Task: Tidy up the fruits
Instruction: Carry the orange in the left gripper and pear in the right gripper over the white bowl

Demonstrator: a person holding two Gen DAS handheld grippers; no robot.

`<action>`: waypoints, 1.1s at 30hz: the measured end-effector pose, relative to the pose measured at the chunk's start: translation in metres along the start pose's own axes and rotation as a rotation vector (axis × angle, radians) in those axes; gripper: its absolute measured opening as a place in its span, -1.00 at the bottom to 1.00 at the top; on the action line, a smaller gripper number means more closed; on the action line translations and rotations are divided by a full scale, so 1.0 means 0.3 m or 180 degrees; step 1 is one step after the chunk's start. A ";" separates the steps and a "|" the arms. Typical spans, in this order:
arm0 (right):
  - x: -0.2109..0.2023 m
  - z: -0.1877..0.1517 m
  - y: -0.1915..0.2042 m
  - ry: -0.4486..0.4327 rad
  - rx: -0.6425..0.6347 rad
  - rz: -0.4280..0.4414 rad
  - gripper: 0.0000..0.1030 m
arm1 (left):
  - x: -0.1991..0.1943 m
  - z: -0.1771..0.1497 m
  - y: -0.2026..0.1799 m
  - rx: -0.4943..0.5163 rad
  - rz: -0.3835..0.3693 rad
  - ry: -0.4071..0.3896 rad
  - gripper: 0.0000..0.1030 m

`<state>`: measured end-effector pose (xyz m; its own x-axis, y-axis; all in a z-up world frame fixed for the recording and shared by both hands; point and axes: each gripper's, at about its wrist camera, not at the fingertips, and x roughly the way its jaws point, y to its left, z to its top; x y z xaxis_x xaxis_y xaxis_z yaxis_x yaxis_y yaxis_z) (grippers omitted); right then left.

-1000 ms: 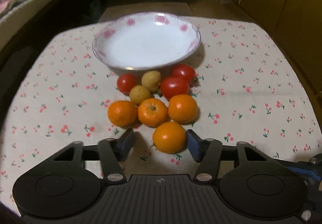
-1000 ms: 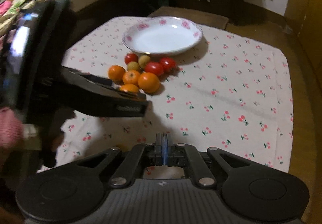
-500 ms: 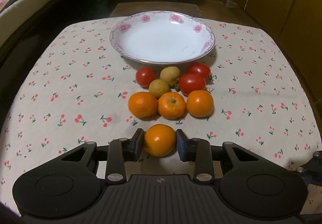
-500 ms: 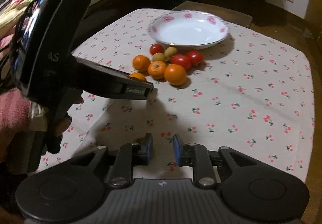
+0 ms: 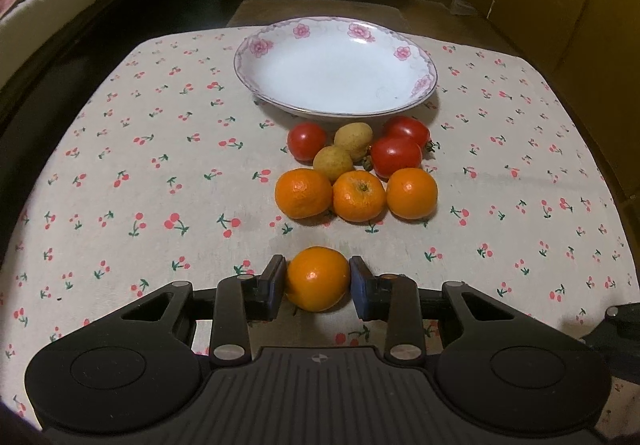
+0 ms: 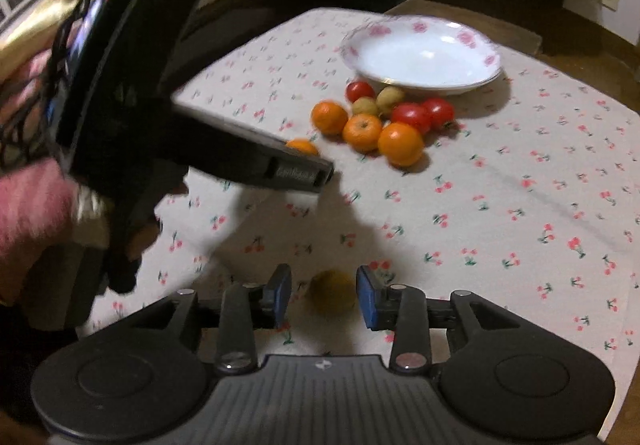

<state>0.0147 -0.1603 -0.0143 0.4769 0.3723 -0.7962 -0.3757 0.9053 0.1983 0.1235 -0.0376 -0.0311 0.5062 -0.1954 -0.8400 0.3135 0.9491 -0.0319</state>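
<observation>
Orange mandarin (image 5: pixel 318 277) pinched between the pads of the left gripper (image 5: pixel 318 283), near edge of the surface (image 5: pixel 120 173), apart from the fruit cluster. Remaining three mandarins (image 5: pixel 356 195) sit in a row, touching; behind them two yellowish small fruits (image 5: pixel 344 151) and three tomatoes (image 5: pixel 394 157), just before the empty flowered dish (image 5: pixel 336 73).

Right gripper (image 6: pixel 324 297) spread wide, holding nothing; a dim yellowish fruit (image 6: pixel 333 291) lies on the cloth between its fingers, not touched.

Handling, as judged: mandarin light, rind soft and loose, gives under pressure. Grip across the widest middle, moderate squeeze only. Round shape may roll once released into the dish. Tomatoes likely more fragile, smoother skin.
</observation>
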 end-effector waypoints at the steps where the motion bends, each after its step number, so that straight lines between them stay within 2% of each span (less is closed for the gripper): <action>1: 0.002 -0.002 0.001 0.0008 -0.0019 -0.0025 -0.29 | -0.001 -0.001 0.001 0.0006 -0.0003 0.0002 -0.18; 6: 0.024 -0.007 -0.013 0.0059 0.0052 -0.0113 -0.29 | -0.003 -0.007 0.000 0.0026 0.0001 -0.0001 -0.17; 8: 0.045 -0.010 -0.011 0.0158 0.0018 -0.0157 -0.29 | -0.003 -0.007 -0.001 0.0032 -0.0007 0.0004 -0.17; 11: 0.047 -0.015 0.002 0.0152 -0.0066 -0.0238 -0.34 | -0.001 -0.006 -0.001 0.0034 -0.0010 0.0001 -0.17; 12: 0.047 -0.015 0.000 0.0160 -0.0056 -0.0253 -0.42 | -0.002 -0.006 -0.001 0.0034 -0.0009 0.0002 -0.17; 18: 0.038 -0.011 -0.021 0.0184 0.0071 -0.0325 -0.43 | -0.003 -0.006 0.000 0.0026 -0.0013 0.0001 -0.18; 24: 0.016 0.003 -0.063 0.0118 0.0259 -0.0333 -0.43 | 0.000 -0.006 -0.003 0.0030 -0.0012 0.0006 -0.18; 33: 0.000 0.047 -0.118 0.0022 0.0410 -0.0487 -0.43 | -0.013 -0.004 -0.018 0.0048 -0.0022 0.0001 -0.18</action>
<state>0.0393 -0.1896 -0.0133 0.5151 0.2273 -0.8264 -0.1944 0.9701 0.1456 0.1189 -0.0416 -0.0284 0.5037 -0.2020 -0.8399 0.3289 0.9439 -0.0297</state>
